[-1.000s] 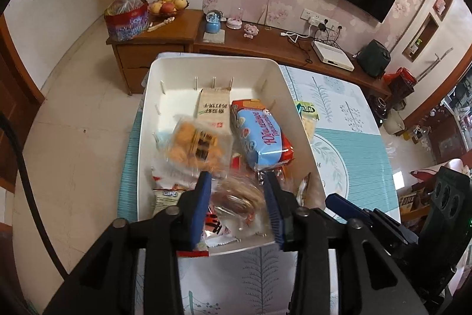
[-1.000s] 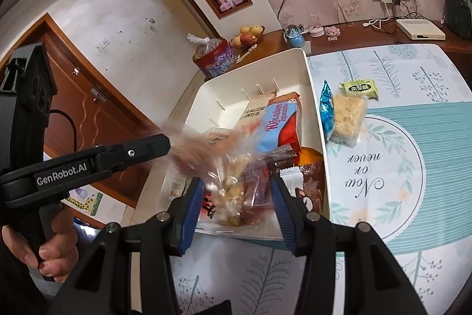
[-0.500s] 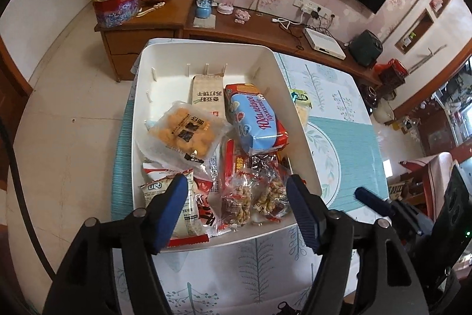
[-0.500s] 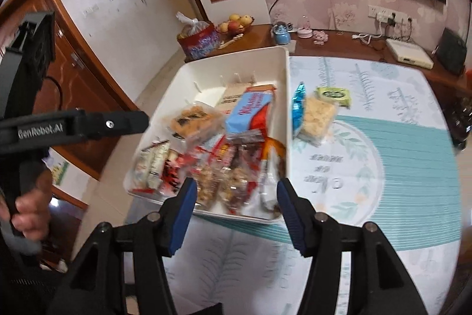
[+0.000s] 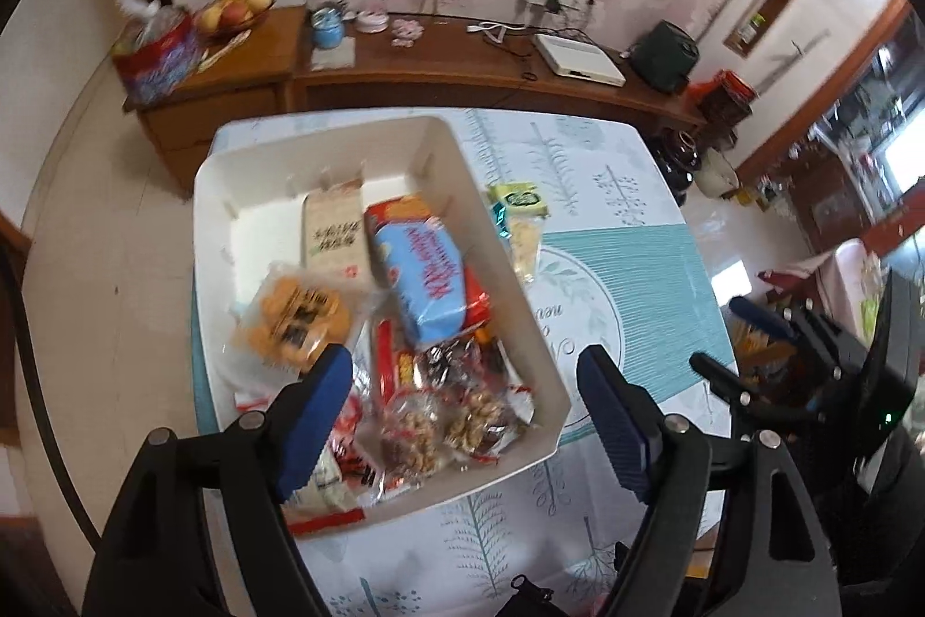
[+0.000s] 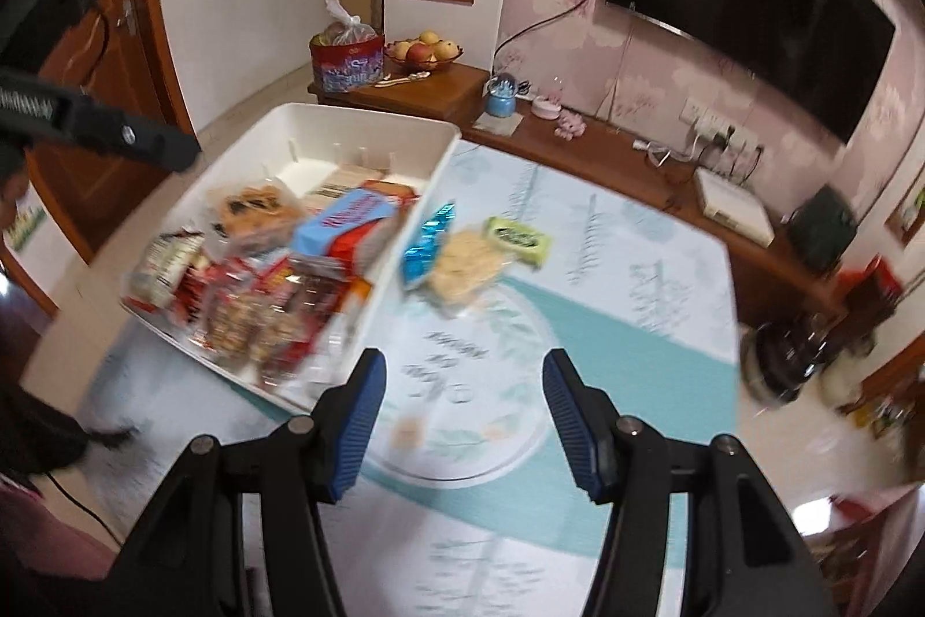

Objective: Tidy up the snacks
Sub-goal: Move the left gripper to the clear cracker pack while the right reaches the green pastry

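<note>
Both tongs apart, left gripper (image 5: 465, 400) opening, right gripper (image 6: 462, 412) empty; next, grab the snacks (image 6: 462, 264) right of the bin (image 6: 370, 128).

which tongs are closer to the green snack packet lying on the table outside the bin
Right. The right tongs hang open over the tablecloth short of the green packet; the opening left tongs sit over the white bin beside it.

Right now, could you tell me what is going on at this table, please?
A person with a tool in each hand is sorting snacks into a white bin on the table. Neither holds anything: the left tool hangs over the bin's near end, jaws opening, and the right tool is open over the tablecloth. Most snacks lie in the bin; three packets are left beside it.
</note>
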`<state>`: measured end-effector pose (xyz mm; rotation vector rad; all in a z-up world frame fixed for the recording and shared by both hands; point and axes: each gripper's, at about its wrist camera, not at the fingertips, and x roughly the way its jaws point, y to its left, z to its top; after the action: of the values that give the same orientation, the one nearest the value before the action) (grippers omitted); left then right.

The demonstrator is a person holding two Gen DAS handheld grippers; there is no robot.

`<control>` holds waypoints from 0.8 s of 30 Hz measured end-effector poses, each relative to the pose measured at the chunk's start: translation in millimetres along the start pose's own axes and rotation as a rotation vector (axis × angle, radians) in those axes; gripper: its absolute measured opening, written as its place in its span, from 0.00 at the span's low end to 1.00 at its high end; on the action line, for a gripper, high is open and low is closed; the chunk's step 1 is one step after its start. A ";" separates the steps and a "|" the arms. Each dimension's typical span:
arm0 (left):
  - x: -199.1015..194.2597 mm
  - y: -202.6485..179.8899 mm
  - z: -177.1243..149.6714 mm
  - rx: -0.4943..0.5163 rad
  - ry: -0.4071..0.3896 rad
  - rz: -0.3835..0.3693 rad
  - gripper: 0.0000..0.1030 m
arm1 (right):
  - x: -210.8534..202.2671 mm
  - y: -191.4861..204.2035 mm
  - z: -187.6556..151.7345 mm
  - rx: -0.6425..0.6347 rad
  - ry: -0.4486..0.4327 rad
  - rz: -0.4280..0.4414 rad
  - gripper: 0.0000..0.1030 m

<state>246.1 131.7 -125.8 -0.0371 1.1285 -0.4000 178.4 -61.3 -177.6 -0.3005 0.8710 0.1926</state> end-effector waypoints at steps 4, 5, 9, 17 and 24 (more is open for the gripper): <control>2.4 -19.4 17.8 0.039 0.017 -0.001 0.78 | 1.6 -20.7 0.7 -0.061 -0.025 -0.007 0.55; 3.5 -24.4 22.0 0.044 0.023 -0.001 0.78 | 2.5 -25.3 0.7 -0.074 -0.030 -0.003 0.55; 10.9 -49.4 38.0 0.117 0.047 0.004 0.86 | 10.5 -43.3 1.2 -0.139 -0.039 0.007 0.55; 48.2 -87.7 73.2 0.204 0.123 0.045 0.86 | 33.2 -79.4 9.9 -0.227 -0.078 0.035 0.55; 89.9 -109.4 105.9 0.290 0.212 0.078 0.86 | 57.6 -101.1 23.2 -0.301 -0.141 0.086 0.55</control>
<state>340.5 -17.6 -132.9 0.3090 1.2661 -0.5024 260.5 -146.1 -189.9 -0.5247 0.7150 0.4218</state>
